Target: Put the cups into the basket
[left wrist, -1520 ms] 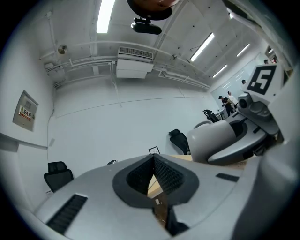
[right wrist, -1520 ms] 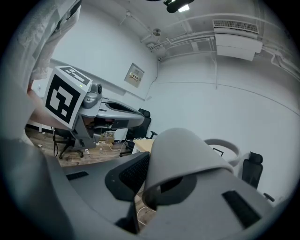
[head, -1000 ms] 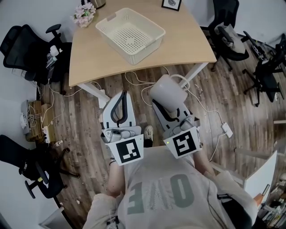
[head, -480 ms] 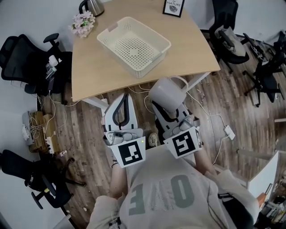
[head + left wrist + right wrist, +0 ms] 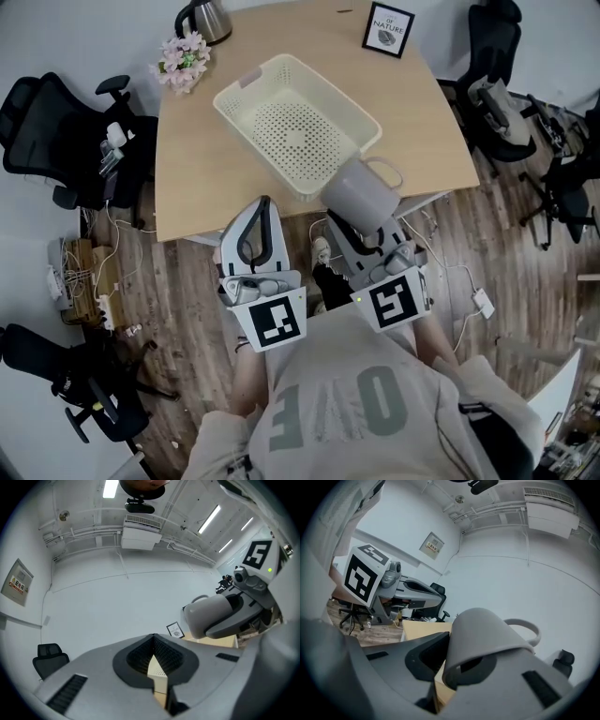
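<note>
A grey cup (image 5: 359, 192) with a loop handle lies on its side in my right gripper (image 5: 366, 228), which is shut on its wall. The cup hangs over the near edge of the wooden table (image 5: 197, 178), just beside the near right corner of the cream perforated basket (image 5: 246, 114). The right gripper view shows the cup (image 5: 480, 632) filling the space between the jaws. My left gripper (image 5: 262, 208) is held over the floor short of the table edge, shut, with nothing in it. In the left gripper view its tips (image 5: 153, 638) meet, and the cup (image 5: 211, 615) shows at the right.
On the table's far side stand a kettle (image 5: 208, 17), pink flowers (image 5: 185, 53) and a framed picture (image 5: 387, 26). Black office chairs flank the table at the left (image 5: 47, 112) and right (image 5: 502, 94). Cables and a power strip (image 5: 480, 302) lie on the wooden floor.
The person has stepped closer to the table. The right gripper has carried the cup forward from over the floor to the table edge beside the basket. The left gripper has come along, still shut.
</note>
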`<action>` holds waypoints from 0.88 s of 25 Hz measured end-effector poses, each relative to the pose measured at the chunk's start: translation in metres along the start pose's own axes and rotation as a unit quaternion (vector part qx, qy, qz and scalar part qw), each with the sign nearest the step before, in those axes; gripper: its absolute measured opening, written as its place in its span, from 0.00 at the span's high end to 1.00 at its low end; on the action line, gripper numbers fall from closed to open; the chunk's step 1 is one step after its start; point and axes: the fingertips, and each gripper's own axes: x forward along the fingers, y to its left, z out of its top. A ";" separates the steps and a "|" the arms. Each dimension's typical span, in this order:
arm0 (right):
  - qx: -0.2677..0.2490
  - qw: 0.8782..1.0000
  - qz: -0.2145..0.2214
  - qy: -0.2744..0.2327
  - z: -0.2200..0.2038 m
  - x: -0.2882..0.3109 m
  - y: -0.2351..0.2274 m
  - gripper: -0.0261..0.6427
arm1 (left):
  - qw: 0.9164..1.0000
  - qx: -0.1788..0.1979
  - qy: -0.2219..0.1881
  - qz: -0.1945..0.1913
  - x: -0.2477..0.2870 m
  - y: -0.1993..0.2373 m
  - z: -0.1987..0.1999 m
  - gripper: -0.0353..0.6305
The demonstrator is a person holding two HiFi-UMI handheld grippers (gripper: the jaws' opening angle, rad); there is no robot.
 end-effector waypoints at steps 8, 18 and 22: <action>-0.016 1.000 -0.003 0.001 -0.011 0.078 -0.079 0.91 | 1.000 -0.004 -0.007 0.001 0.101 0.024 -0.017 0.94; -0.012 1.000 0.016 0.006 -0.024 0.148 -0.124 0.91 | 0.999 -0.040 0.026 0.009 0.181 0.047 -0.051 0.94; -0.009 0.999 0.029 0.015 -0.036 0.168 -0.133 0.91 | 0.999 -0.045 0.031 0.002 0.203 0.044 -0.063 0.94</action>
